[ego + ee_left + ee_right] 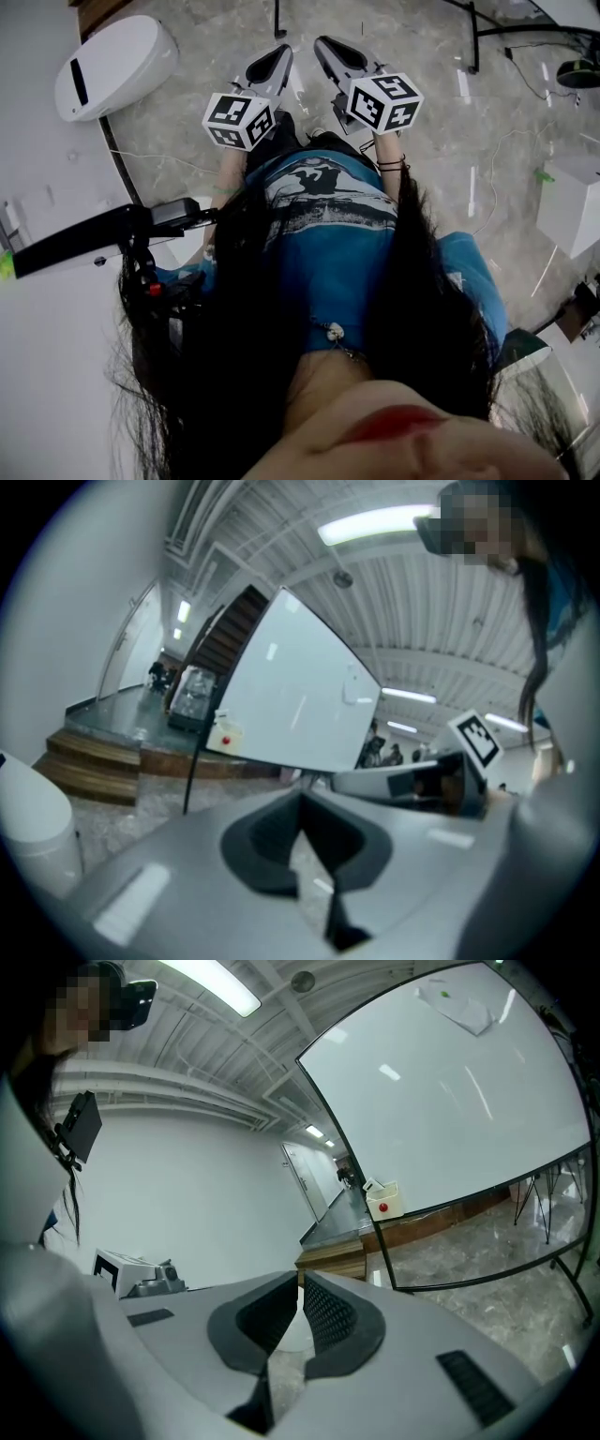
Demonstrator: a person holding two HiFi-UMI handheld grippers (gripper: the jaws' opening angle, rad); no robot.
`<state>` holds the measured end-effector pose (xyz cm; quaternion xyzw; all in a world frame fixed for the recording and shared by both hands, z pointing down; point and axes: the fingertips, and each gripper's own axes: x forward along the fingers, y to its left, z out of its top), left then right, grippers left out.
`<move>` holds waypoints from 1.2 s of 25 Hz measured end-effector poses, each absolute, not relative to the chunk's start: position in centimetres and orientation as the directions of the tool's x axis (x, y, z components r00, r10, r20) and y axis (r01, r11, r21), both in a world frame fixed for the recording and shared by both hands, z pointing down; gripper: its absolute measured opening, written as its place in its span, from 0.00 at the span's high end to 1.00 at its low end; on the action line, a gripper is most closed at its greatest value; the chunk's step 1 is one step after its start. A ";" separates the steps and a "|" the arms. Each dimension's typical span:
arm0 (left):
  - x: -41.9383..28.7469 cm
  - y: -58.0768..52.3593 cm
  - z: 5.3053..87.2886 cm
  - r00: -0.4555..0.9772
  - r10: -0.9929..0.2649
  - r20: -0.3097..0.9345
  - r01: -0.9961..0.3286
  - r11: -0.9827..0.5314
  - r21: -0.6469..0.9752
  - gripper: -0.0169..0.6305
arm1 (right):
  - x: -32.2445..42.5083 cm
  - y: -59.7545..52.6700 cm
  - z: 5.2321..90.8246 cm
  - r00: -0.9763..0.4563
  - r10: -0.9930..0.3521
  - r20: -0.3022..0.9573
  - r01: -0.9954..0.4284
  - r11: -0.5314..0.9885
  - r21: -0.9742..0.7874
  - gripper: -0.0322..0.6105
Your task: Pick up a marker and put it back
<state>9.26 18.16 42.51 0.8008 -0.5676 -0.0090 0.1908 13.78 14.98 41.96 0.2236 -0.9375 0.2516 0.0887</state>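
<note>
No marker shows in any view. In the head view both grippers are held side by side in front of the person's blue shirt, pointing away over the grey floor. My left gripper [277, 54] is shut with nothing between its pads, and in its own view the dark pads meet [302, 803]. My right gripper [325, 45] is shut and empty as well, its pads closed together [300, 1288]. A large whiteboard [291, 705] [450, 1119] stands ahead of both, with a small white box with a red dot [382, 1201] [225, 734] on its frame.
A white rounded pod [112, 66] lies on the floor at the far left. A black arm with a white bar [94, 242] juts in from the left by the person's shoulder. Wooden steps [84, 766] rise behind the board. A white box [570, 202] stands at the right.
</note>
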 end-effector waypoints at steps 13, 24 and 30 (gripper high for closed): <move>13.3 19.4 42.3 0.306 -0.931 0.198 -0.927 -0.244 0.283 0.99 | 17.5 16.1 42.3 -0.908 -0.328 0.262 -0.413 0.806 -0.424 0.91; 12.6 19.4 42.5 0.291 -0.934 0.206 -0.935 -0.232 0.270 0.99 | 16.7 15.9 42.4 -0.913 -0.316 0.257 -0.400 0.816 -0.418 0.91; 12.2 19.3 42.4 0.281 -0.938 0.204 -0.937 -0.222 0.269 0.99 | 16.6 15.8 42.4 -0.913 -0.314 0.260 -0.400 0.815 -0.420 0.91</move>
